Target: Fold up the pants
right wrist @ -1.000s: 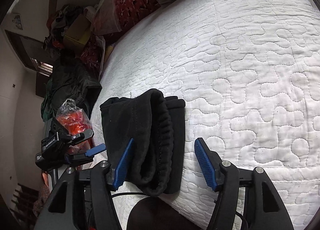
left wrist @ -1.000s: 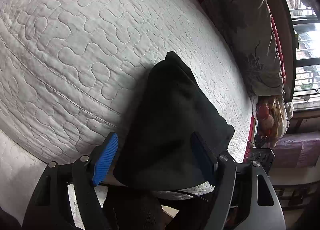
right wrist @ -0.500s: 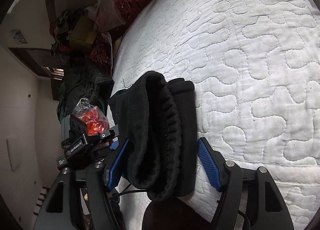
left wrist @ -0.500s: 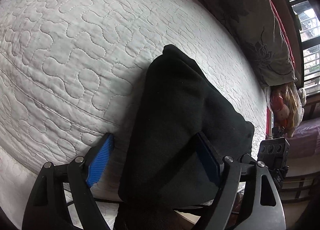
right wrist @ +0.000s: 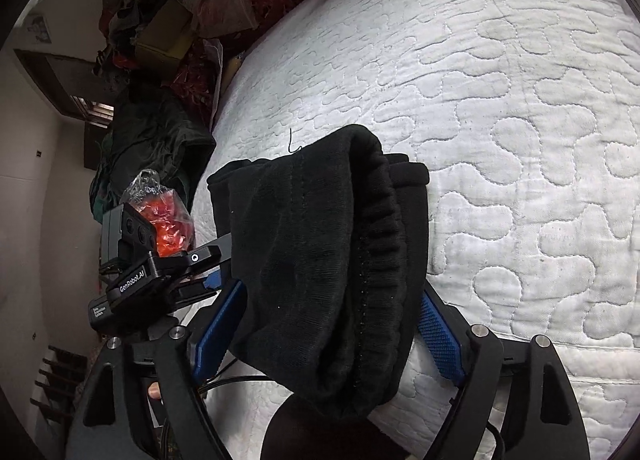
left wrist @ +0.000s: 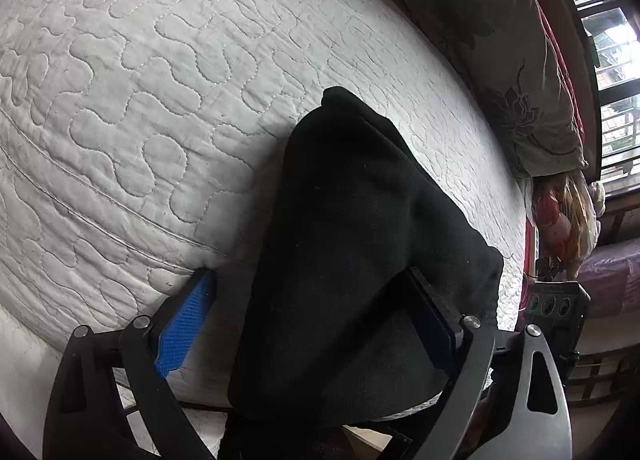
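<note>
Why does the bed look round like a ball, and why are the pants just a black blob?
Left wrist view: the fisheye lens bulges the bed; the window glares. Both views: the pants are so dark that folds barely show, except ribbing in the right wrist view.

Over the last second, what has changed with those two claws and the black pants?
Both claws have moved in on the folded black pants: the left claw and right claw now straddle the bundle, jaws open, gripping nothing. The pants lie where they were on the white quilt, and the pillow hasn't moved.
</note>
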A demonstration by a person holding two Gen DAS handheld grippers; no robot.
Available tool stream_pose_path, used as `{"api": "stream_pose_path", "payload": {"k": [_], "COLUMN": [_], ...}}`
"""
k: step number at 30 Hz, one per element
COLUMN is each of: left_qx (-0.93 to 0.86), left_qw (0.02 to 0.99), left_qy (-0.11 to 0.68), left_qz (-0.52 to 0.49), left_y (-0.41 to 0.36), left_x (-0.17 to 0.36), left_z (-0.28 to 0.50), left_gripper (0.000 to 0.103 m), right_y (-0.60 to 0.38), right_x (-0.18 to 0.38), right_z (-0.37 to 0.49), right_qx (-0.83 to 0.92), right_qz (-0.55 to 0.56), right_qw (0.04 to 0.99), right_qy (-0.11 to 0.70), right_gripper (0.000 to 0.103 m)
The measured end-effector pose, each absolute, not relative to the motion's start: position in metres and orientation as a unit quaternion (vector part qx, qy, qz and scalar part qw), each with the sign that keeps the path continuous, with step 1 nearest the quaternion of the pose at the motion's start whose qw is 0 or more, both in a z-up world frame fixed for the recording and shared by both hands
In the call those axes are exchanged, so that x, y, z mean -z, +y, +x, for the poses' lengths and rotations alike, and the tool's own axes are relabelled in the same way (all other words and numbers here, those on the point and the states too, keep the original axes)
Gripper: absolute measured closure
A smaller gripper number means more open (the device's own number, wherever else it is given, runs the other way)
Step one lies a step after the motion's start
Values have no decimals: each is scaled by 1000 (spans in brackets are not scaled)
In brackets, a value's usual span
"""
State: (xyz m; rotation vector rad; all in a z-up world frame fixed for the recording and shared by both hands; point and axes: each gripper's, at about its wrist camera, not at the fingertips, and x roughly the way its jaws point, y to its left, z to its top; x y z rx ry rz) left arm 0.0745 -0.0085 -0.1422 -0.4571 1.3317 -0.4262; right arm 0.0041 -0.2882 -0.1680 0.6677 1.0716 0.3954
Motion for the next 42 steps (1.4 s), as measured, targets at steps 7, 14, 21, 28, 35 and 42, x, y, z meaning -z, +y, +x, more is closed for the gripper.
{"api": "stream_pose_path", "payload": {"k": [7,14,21,28,35,42], "left_qx": [217,246,280,281,259,178], "left_qw": [714,688,693,711,737,738], "left_qy": [619,623,623,614,592,643], "left_qz": [-245,-278,-231,-196,-198,-101], "left_y": [-15,-32,-99,-159,-189,-194], "left_x": [132,115,85,52,34,112], "left_z": [59,29,22,69,143,177], "left_gripper": [48,63,63,63,63,62], "right_y": [-299,-290,-335,-387,-423,-456], "right_x": [166,131,131,107,67,98], "right_z": [-5,-29,-66,-62,3,71], "right_qx": [-166,-203,-188,-161,-144,-94], "right_qz": [318,293,330,368,364,343], "right_qw": [791,808,806,821,845,849], "right_qy": [496,469,455,406,365,390], "right_gripper": [62,69,70,70,70,60]}}
